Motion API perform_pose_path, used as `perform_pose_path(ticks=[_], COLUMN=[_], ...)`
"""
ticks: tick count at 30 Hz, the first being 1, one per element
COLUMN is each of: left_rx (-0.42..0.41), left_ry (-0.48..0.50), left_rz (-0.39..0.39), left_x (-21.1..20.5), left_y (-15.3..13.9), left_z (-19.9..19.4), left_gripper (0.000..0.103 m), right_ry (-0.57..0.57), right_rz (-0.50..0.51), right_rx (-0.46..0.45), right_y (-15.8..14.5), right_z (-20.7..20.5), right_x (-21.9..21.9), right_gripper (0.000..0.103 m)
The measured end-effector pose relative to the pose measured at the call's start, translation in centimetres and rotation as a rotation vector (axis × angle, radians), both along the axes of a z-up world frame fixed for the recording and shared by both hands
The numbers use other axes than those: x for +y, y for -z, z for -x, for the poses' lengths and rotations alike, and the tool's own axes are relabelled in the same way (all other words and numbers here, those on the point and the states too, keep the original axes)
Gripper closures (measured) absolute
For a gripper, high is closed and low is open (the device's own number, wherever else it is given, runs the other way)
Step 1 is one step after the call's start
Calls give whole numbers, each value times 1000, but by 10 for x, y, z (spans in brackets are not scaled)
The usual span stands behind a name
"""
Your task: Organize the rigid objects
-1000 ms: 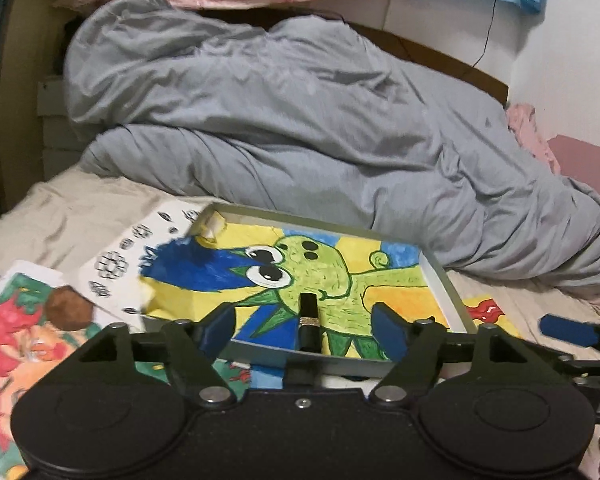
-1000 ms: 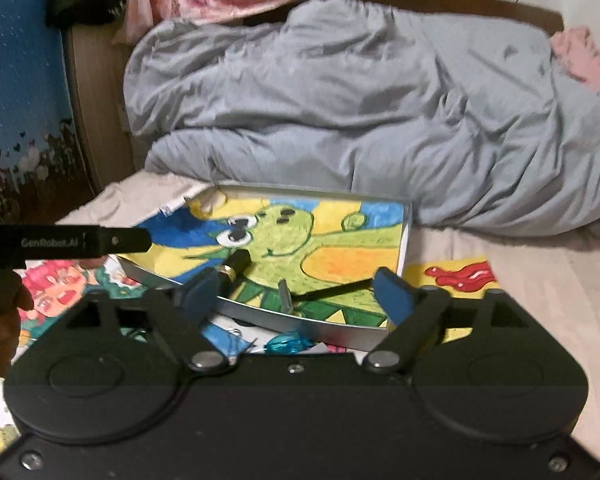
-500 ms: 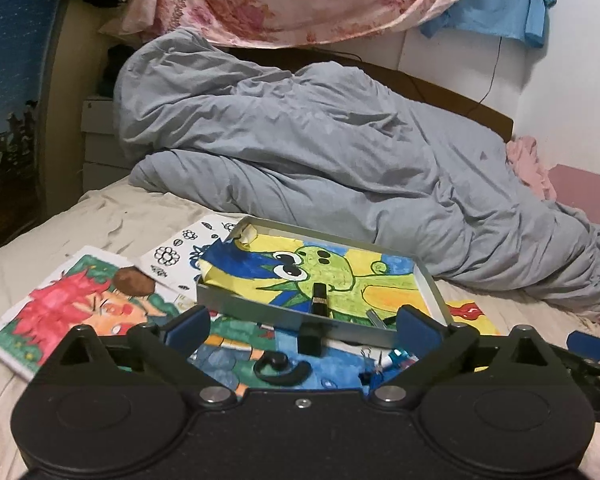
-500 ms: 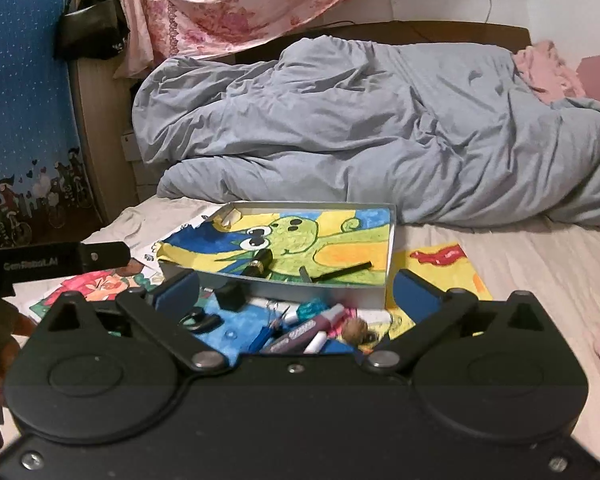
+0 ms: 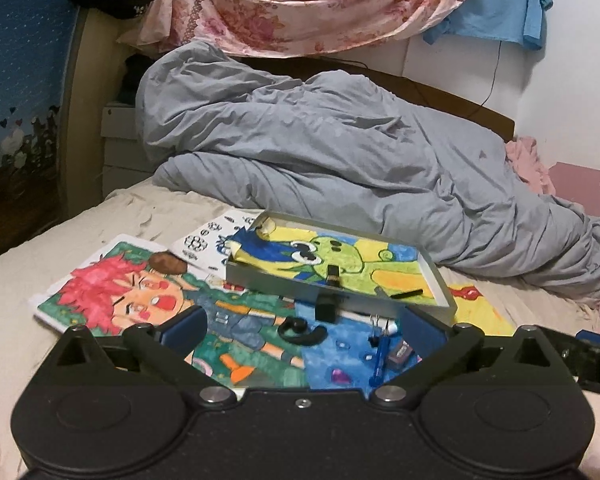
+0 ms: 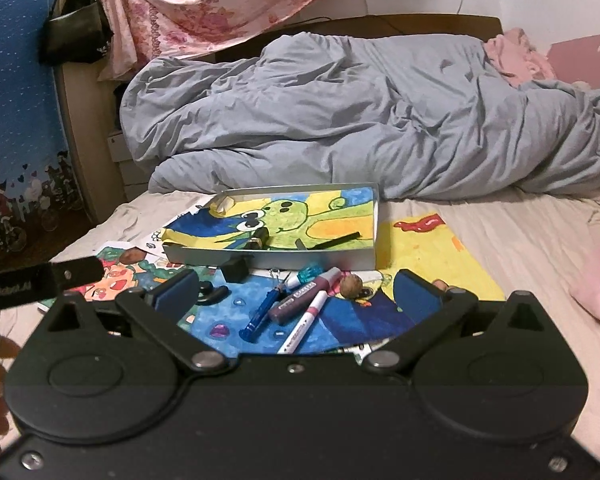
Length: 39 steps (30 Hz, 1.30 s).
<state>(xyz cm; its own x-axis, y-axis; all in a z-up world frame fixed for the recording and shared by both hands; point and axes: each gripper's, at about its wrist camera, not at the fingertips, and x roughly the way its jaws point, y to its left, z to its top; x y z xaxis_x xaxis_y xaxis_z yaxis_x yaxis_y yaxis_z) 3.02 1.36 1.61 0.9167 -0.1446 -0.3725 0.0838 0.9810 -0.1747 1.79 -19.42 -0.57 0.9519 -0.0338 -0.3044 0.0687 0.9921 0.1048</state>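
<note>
Bed sheet [image 6: 520,248] bears one tray [image 6: 268,258], two walnuts; both tools gape wide, empty.

Home bedroom, rumpled grey duvet [image 5: 340,160], bed [image 6: 520,240]

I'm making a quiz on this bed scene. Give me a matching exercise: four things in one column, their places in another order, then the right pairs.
Things:
1. Lipstick
2. Walnut
3. Blue pen
4. Grey duvet

Places:
A. On the drawing in front of the tray, right of the purple marker
B. Piled behind the tray
C. Inside the tray
D. On the blue drawing, left of the purple marker

Pairs: 1-C, 2-A, 3-D, 4-B
</note>
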Motion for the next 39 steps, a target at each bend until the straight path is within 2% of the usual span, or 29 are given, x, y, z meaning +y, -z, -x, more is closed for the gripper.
perform_pose_path(ticks=[7, 23, 39], left_rx=[12, 64, 107], left_ry=[-3, -21, -36], left_rz=[-18, -75, -78], left_x=[-1, -1, 1], left_y=[6, 21, 32], left_z=[13, 10, 0], left_gripper=[1, 1, 1], right_ry=[10, 23, 36], right_rz=[12, 18, 11], right_rx=[20, 55, 87], right_y=[5, 9, 12], right_z=[10, 8, 6], right_x=[6, 5, -1], right_gripper=[0, 0, 0])
